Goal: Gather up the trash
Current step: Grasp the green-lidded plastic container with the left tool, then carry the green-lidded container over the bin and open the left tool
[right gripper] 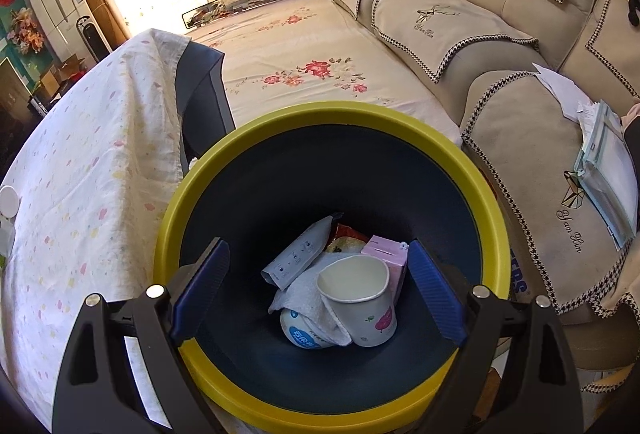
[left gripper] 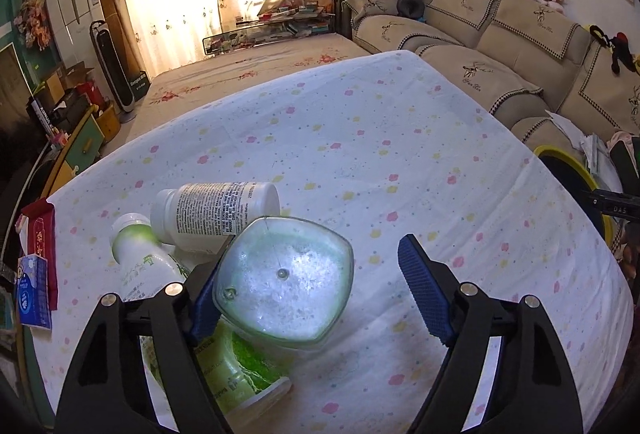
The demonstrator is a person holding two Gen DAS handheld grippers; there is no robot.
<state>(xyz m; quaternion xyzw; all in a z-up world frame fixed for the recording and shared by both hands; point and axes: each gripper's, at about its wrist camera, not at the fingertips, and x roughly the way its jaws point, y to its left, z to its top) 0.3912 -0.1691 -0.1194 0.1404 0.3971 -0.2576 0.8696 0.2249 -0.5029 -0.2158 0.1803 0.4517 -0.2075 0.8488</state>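
Left gripper (left gripper: pixel 308 290) is spread wide over the table (left gripper: pixel 400 154), and a clear bottle (left gripper: pixel 284 280) sits between the fingers bottom-on to the camera, pressed against the left pad (left gripper: pixel 206 308) while the right pad (left gripper: pixel 424 294) stands well clear of it, so nothing is clamped. Just ahead-left lies a white bottle (left gripper: pixel 216 212) on its side, touching a green-and-white bottle (left gripper: pixel 140 254) that runs back under the left finger; a green cup (left gripper: pixel 244 374) lies tipped below the clear bottle. Over on the other side, the right gripper (right gripper: pixel 318 294) hangs above the yellow-rimmed bin (right gripper: pixel 328 114), fingers wide apart and holding nothing. Straight down between them in the bin: a paper cup (right gripper: pixel 360 298), a pink carton (right gripper: pixel 386 254), a white pouch (right gripper: pixel 298 258), a tissue (right gripper: pixel 310 300) and a round tub (right gripper: pixel 304 330) under it.
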